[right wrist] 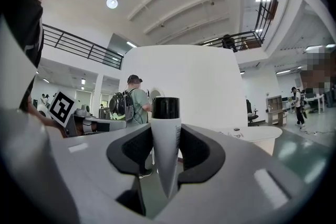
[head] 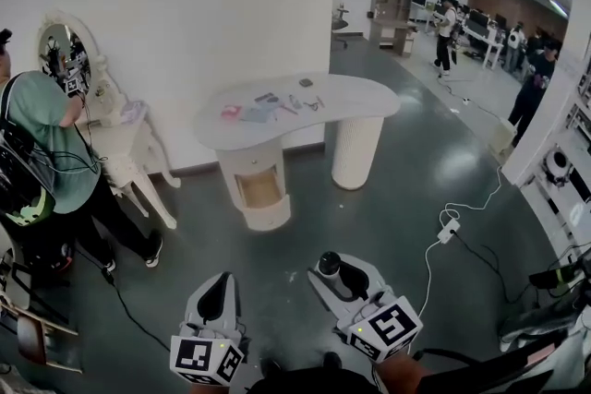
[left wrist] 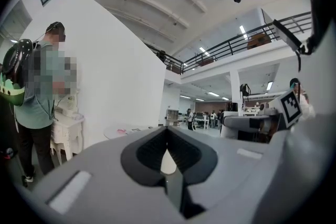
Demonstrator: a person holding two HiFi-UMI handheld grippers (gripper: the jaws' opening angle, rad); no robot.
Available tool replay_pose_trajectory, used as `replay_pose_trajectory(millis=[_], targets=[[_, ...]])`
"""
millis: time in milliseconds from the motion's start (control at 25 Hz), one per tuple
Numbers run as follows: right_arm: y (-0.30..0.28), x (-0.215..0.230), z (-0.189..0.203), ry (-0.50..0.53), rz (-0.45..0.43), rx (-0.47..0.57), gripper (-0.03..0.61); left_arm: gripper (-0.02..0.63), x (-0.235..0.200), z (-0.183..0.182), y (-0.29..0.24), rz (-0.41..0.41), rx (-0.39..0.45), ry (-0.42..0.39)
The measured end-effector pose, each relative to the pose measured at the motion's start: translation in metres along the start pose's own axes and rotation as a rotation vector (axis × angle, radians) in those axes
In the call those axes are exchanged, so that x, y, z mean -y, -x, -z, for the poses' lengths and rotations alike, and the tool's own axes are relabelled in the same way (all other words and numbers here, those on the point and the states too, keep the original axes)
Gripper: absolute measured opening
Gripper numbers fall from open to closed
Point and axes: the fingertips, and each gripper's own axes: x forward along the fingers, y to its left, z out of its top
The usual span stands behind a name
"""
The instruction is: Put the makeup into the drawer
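Note:
My right gripper (head: pixel 334 270) (right wrist: pixel 166 135) is shut on a white tube with a black cap (right wrist: pixel 166 150), whose cap (head: pixel 330 264) points ahead. It is held low in the head view, well short of the white curved table (head: pixel 351 93). Several makeup items (head: pixel 264 110) lie on the tabletop, among them a pink one (head: pixel 231 112). The drawer (head: pixel 259 189) in the table's left pedestal stands open. My left gripper (head: pixel 219 285) (left wrist: pixel 168 132) hangs beside the right one, jaws together with nothing between them.
A person with a backpack (head: pixel 44 143) stands at a white vanity with an oval mirror (head: pixel 125 138) on the left. A cable and power strip (head: pixel 449 232) lie on the grey floor at right. Other people (head: pixel 537 78) stand far back.

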Motion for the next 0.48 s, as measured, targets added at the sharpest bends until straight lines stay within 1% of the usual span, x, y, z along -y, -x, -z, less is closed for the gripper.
replay_pose_trajectory(millis=[480], targets=[[-0.036, -0.021, -0.005, -0.018, 0.029, 0.000, 0.147, -0.002, -0.040, -0.006, 0.000, 0.047, 0.012, -0.004]])
